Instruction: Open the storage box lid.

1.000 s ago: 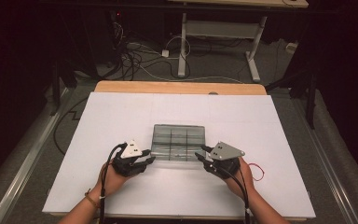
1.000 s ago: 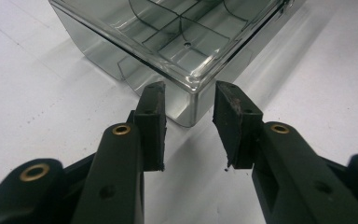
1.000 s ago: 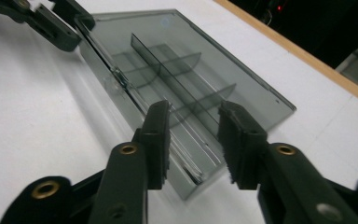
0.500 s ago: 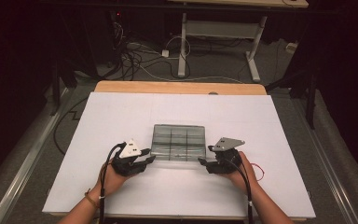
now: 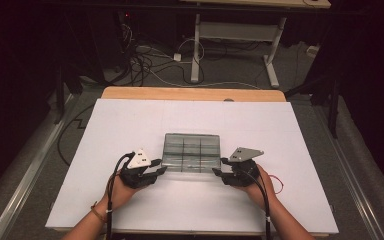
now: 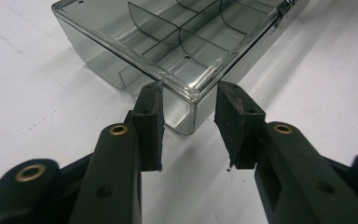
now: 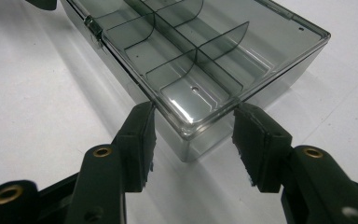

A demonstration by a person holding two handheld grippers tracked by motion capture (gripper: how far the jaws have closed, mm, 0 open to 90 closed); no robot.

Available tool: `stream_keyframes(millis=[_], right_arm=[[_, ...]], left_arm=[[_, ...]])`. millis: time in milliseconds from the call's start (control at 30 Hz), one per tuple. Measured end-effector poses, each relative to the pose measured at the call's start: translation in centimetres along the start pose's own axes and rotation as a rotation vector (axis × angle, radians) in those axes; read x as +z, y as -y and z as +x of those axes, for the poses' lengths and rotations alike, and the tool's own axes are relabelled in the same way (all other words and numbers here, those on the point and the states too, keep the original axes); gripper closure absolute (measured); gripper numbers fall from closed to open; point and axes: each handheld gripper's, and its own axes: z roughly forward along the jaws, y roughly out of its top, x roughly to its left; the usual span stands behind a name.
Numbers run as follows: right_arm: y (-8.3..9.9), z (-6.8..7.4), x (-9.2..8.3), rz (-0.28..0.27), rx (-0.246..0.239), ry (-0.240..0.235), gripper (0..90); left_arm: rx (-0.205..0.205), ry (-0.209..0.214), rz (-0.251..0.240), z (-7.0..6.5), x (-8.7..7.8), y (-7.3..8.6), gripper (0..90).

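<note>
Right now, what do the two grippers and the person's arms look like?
Both grippers, left and right, are black with a grey three-cornered plate on top and a dark cable trailing back. Their jaws carry flat black pads and brass-coloured rivets. The left wrist wears a thin bracelet; no sleeves are visible.

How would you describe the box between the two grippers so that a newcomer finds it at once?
On the white tabletop, look near the front edge, between the left gripper and right gripper. There lies a clear, smoky plastic organiser box, lid closed, with dividers forming compartments inside.
</note>
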Motion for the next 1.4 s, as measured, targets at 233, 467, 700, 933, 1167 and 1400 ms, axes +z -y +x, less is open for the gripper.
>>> stream_keyframes(millis=[233,467,700,933,1167,1400], right_arm=[[-0.3,0.0,-0.8,-0.006,-0.039,-0.017,64.2],[-0.7,0.5,-1.6,0.065,-0.155,-0.008,81.3],[-0.9,0.9,-1.7,0.082,-0.186,-0.019,88.2],[-1.0,2.3,-1.1,0.043,-0.211,-0.065,90.0],[-1.0,3.6,-0.4,-0.066,-0.209,-0.014,90.0],[-0.9,3.5,-0.3,-0.136,-0.184,0.06,90.0]], left_arm=[[0.009,0.002,-0.016,-0.1,-0.1,-0.1,61.2],[0.021,-0.024,-0.042,-0.4,-0.3,-0.4,66.7],[0.022,-0.031,-0.065,-0.4,-0.7,-0.4,72.9],[0.025,-0.045,-0.075,-0.3,-0.8,-0.5,80.3],[0.036,-0.054,-0.072,-0.5,-0.7,-0.6,83.2],[0.048,-0.056,-0.07,-0.4,-0.6,-0.6,87.2]])
